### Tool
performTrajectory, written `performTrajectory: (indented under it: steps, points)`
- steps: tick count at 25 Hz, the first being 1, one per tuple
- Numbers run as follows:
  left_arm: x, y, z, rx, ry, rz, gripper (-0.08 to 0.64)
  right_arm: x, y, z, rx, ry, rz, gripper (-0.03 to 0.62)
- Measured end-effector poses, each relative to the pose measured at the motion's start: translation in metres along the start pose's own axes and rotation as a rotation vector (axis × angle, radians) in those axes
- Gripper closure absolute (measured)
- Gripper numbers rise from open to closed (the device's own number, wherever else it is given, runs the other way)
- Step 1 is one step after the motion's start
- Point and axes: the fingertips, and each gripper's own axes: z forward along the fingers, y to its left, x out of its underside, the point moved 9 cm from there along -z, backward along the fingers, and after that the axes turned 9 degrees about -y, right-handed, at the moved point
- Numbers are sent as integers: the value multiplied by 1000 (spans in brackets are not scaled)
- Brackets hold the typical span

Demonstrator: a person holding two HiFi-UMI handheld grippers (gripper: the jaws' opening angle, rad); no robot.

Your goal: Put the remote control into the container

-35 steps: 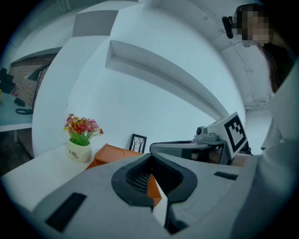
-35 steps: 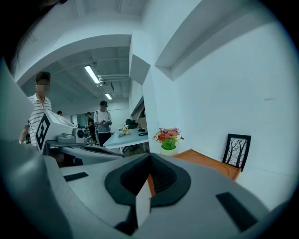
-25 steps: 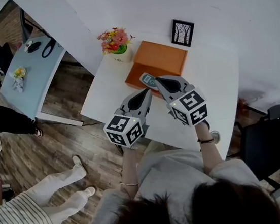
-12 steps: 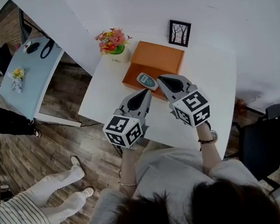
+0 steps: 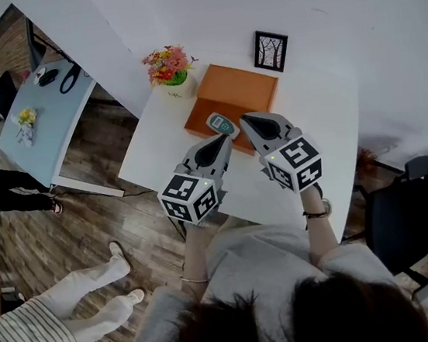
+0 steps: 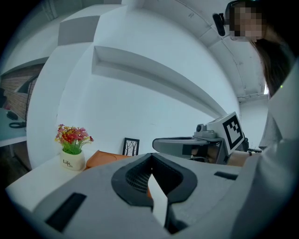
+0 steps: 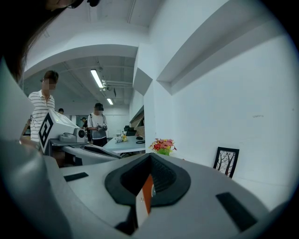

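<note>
1. Head view: a small grey remote control with a teal screen (image 5: pixel 223 124) is seen lying at the near edge of the flat orange rectangular container (image 5: pixel 241 91), which stands on the white table (image 5: pixel 328 116). Whether the remote control rests on the container or only overlaps its rim cannot be told from above.
2. The left gripper (image 5: pixel 223 141) is held just on the near side of the remote control, and the right gripper (image 5: pixel 246 121) just beside it. Contact cannot be confirmed for either.
3. In the left gripper view the jaws are pressed together at the tips with nothing pinched. Only a sliver of table and orange container is seen through the slit behind them.
4. In the right gripper view the jaws are likewise pressed together and nothing is held. Orange and a little grey are seen through the slit.
5. The step in hand is judged to be the approach to the remote control, since it is not gripped and is not clearly settled inside the container.
6. For the next move, one gripper's jaws would have to be spread, set around the remote control's narrow sides and closed on it. The remote control would then need to be lifted and carried over the container's middle before release.
7. The white pot of flowers (image 5: pixel 173 76) and the small black picture frame (image 5: pixel 270 50) are noted beyond the container, apart from both grippers.
</note>
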Motion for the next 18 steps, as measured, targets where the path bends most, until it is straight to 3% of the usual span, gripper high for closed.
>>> performTrajectory:
  steps: [18]
  points:
    - [1,-2,1,17,-2,2,557,-3,-1,-3,19,-6,-15,594]
